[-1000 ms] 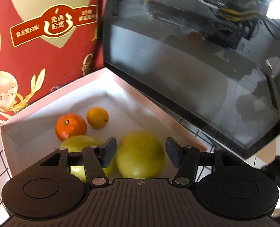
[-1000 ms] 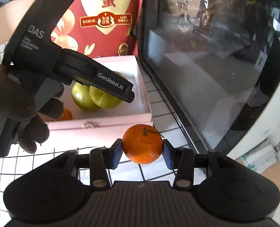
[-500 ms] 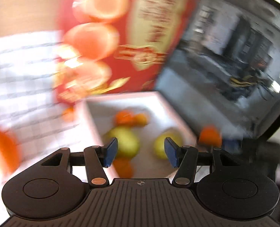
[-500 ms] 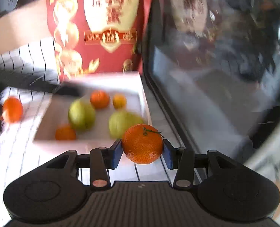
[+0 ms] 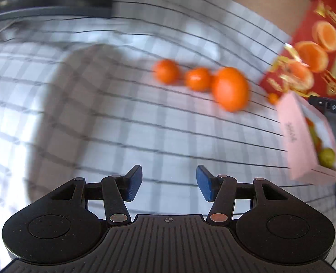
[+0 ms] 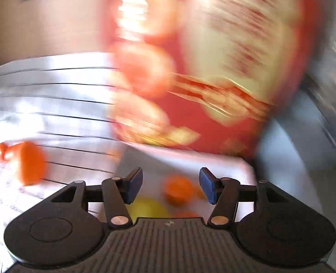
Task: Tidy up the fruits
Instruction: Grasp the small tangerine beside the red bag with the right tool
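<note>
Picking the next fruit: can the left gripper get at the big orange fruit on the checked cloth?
Probably yes: left gripper is open and empty, and only bare checked cloth lies between it and the big orange fruit.

I read this as a home kitchen or dining spot. A white tablecloth [image 5: 145, 141] with a black grid covers the table, loose oranges [image 5: 230, 88] lie on it, and a red snack package [image 5: 315, 45] printed with food pictures stands behind a pink box [image 5: 297, 136] holding fruit.
</note>
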`<state>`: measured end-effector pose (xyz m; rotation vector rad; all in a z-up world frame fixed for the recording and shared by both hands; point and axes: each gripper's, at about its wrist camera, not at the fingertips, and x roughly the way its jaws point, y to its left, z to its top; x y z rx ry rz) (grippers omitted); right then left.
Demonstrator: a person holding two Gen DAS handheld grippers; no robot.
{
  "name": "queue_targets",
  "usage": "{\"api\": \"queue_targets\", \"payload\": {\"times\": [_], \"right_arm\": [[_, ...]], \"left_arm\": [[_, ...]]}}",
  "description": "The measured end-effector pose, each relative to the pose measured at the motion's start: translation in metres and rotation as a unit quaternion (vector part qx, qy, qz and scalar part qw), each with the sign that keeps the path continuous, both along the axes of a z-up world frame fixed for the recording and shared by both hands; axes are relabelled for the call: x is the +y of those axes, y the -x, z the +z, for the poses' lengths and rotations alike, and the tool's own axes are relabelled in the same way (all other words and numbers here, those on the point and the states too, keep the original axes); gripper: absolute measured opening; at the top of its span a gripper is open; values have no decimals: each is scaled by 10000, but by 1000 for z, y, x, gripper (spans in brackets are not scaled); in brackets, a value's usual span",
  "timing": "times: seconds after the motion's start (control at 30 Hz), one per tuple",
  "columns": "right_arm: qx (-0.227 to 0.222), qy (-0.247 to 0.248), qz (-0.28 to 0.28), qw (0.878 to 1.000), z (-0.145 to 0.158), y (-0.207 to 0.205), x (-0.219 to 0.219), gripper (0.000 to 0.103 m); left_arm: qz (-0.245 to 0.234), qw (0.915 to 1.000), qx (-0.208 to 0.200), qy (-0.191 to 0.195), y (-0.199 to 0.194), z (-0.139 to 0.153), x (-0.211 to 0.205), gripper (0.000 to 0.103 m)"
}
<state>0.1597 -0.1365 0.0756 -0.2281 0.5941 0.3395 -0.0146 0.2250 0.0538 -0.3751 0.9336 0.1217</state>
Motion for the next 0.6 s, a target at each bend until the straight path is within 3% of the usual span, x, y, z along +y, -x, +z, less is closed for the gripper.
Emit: {"api": "queue_targets", "payload": {"times": [0.07,0.13,0.3,0.4,0.53,0.6], "right_arm": [[-122,644,517,9965,-8,-3,47,41],[-172,1355,769,9876,-23,-13,88,40],[-32,2703,687,9603,-68,-52,142,40],[254,3022,603,9510,-83,-70,146,37],[462,2956,572,9525,-80,-80,142,35],[403,3070,481,9496,-80,-80,142,23]], "left_arm": [[108,9999,-54,-1,11,4,13,55],[169,9997,-153,12,21,8,21,55],[273,9992,-277,70,46,14,31,55],[394,9987,-309,112,52,12,37,55],[505,9981,-300,189,53,8,44,55],[464,9981,-333,210,51,8,43,55]]}}
